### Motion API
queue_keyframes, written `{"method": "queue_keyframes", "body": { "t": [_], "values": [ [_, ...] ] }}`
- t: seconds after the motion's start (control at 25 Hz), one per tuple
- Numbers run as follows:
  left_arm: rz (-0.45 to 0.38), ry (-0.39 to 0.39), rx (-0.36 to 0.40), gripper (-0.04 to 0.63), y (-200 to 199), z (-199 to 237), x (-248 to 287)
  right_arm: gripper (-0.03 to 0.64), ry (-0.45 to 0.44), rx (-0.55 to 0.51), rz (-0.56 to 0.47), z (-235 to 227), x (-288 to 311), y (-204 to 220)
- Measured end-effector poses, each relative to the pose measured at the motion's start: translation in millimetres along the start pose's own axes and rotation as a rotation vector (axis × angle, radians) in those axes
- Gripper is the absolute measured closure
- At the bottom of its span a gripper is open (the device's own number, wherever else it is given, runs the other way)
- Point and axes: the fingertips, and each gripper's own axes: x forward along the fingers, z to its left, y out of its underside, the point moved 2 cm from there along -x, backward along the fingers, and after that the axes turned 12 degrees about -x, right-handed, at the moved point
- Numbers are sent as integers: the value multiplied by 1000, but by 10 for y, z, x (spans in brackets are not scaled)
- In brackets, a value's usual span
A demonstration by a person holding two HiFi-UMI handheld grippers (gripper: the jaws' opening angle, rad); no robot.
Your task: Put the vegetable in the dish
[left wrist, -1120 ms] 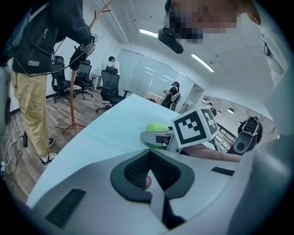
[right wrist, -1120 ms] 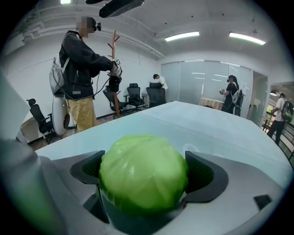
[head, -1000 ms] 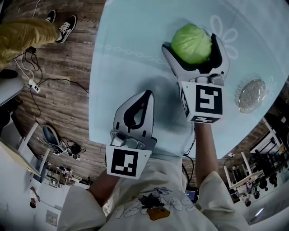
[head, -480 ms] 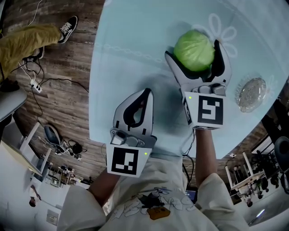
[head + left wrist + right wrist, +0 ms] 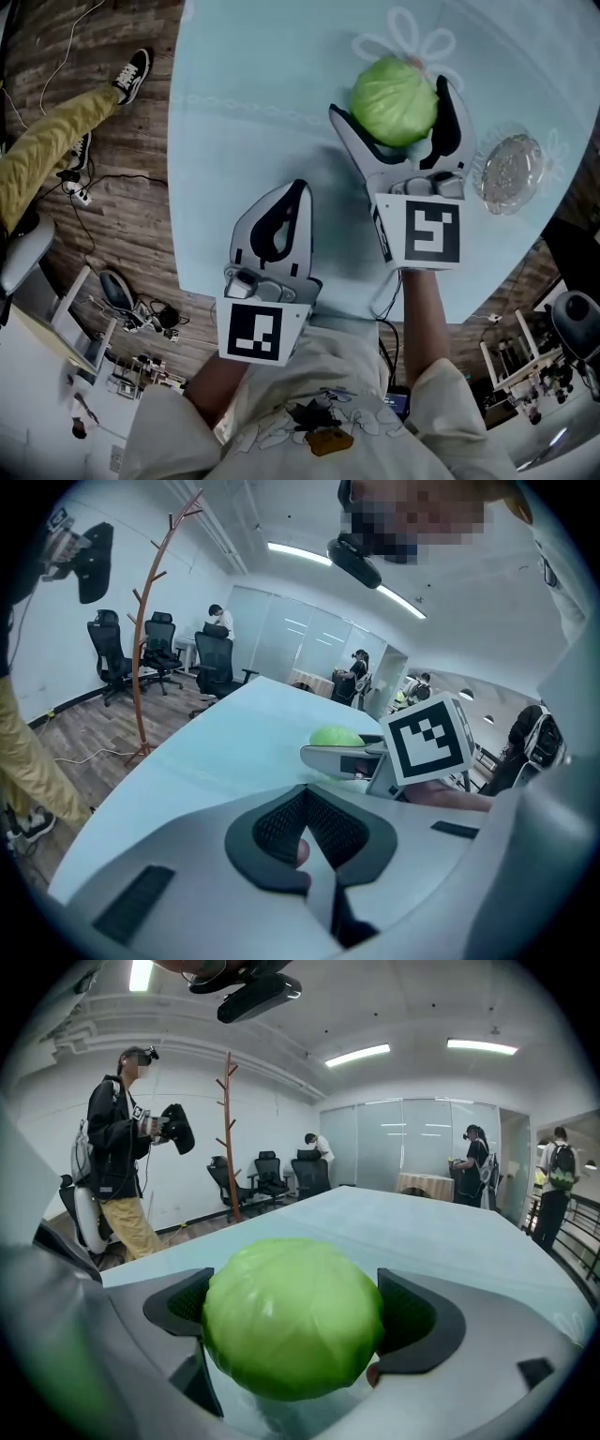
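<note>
A round green cabbage [image 5: 394, 88] sits between the jaws of my right gripper [image 5: 398, 103], which is shut on it above the pale blue table [image 5: 253, 103]. In the right gripper view the cabbage [image 5: 292, 1316] fills the gap between both black pads. A clear glass dish [image 5: 509, 172] stands on the table just right of that gripper. My left gripper [image 5: 284, 202] hovers near the table's front edge, jaws shut together with nothing held; in its own view its pads [image 5: 305, 825] meet, and the cabbage [image 5: 337, 737] shows beyond.
A white flower print [image 5: 405, 39] marks the tablecloth behind the cabbage. A person in tan trousers [image 5: 47, 145] stands on the wooden floor left of the table. Office chairs [image 5: 141, 653] and a coat stand [image 5: 150, 621] are far off.
My right gripper with the cabbage now appears closer to the glass dish, which sits higher and further left in the view. The left gripper kept its place relative to the table edge.
</note>
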Motion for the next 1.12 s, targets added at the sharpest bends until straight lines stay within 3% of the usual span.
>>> {"method": "queue_keyframes", "body": {
  "t": [1.12],
  "values": [
    [-33, 87, 92, 589, 420, -1343, -146, 49, 125, 62, -92, -792, -1391, 237]
  ]
}}
